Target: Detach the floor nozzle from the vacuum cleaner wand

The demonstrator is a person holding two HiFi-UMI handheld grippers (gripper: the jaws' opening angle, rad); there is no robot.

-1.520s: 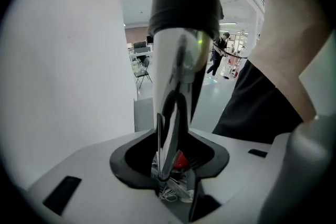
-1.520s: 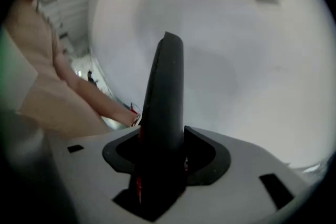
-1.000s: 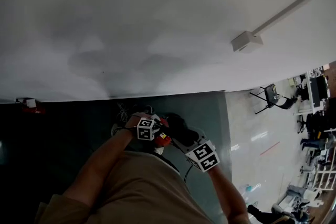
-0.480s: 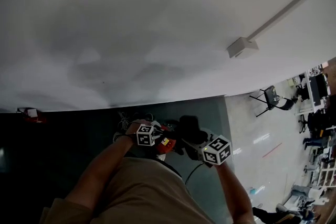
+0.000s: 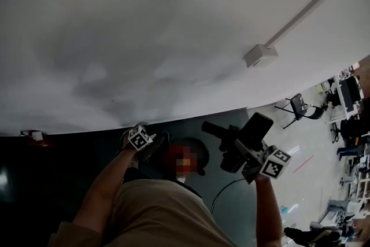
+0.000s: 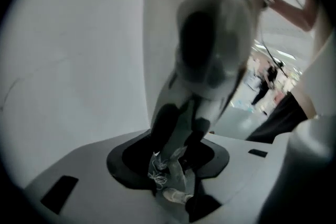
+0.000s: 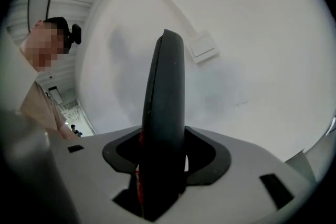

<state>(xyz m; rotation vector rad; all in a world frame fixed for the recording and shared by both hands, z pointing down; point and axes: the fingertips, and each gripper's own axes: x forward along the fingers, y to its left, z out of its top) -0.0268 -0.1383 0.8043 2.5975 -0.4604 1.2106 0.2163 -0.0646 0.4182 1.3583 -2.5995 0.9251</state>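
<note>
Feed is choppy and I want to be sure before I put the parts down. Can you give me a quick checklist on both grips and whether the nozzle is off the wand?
1. Right gripper shut on the black floor nozzle: ok.
2. Nozzle upright between the jaws, not skewed: ok.
3. Left gripper shut on the pale wand: ok, though that view is blurred.
4. Nozzle apart from wand: ok; the wand's open end shows dark and empty, and the head view has the nozzle raised off to the right.
5. Cable under the right gripper free of the nozzle: cannot tell.
</note>
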